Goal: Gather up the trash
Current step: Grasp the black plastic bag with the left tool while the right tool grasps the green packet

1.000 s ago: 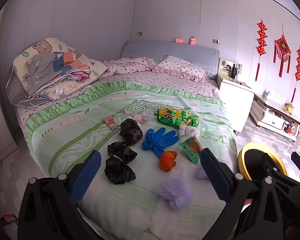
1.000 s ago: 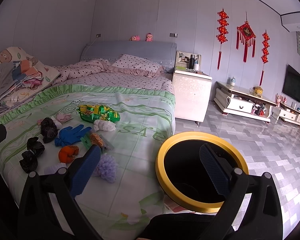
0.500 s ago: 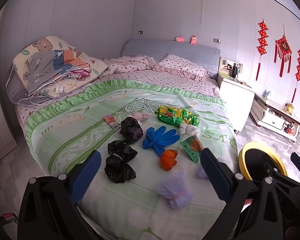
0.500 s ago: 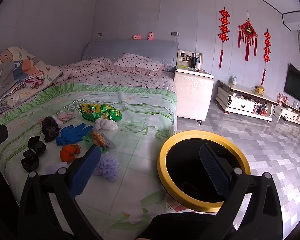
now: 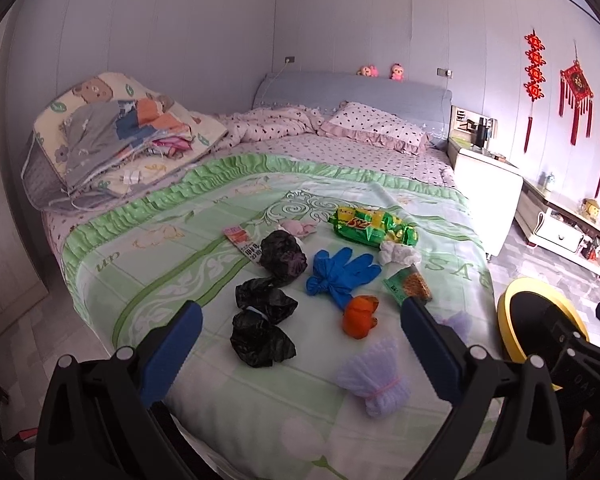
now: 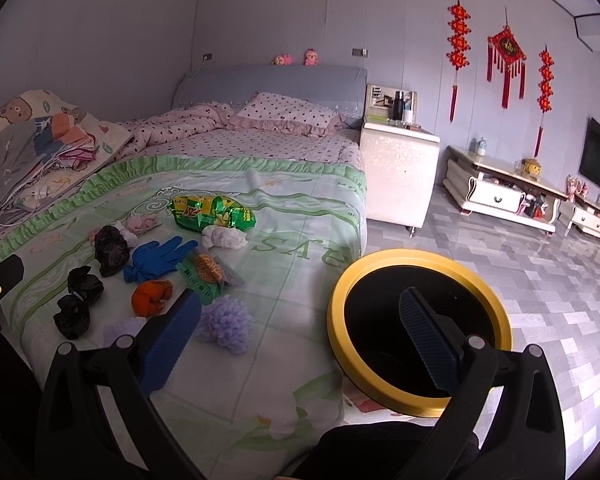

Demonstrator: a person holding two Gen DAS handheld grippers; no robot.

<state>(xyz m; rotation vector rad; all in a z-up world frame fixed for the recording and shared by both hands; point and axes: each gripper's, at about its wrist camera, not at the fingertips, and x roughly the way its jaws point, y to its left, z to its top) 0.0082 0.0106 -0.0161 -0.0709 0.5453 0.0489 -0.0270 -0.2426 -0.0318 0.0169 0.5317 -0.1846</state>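
Two wrist cameras above the bed's foot
Both face the headboard past their fingers; both show the bed.

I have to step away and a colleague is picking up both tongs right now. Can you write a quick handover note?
Left tongs: open, empty, hovering above the foot of the bed.
Right tongs: open, empty, over the bed's edge beside the yellow-rimmed bin.
Trash all lies on the green blanket: black bags, blue glove, orange peel, purple net, purple foam ball, green snack bag, tissue, small wrappers.
Done: nothing visibly collected; the bin's bottom is too dark to tell.
Left: bin every piece.
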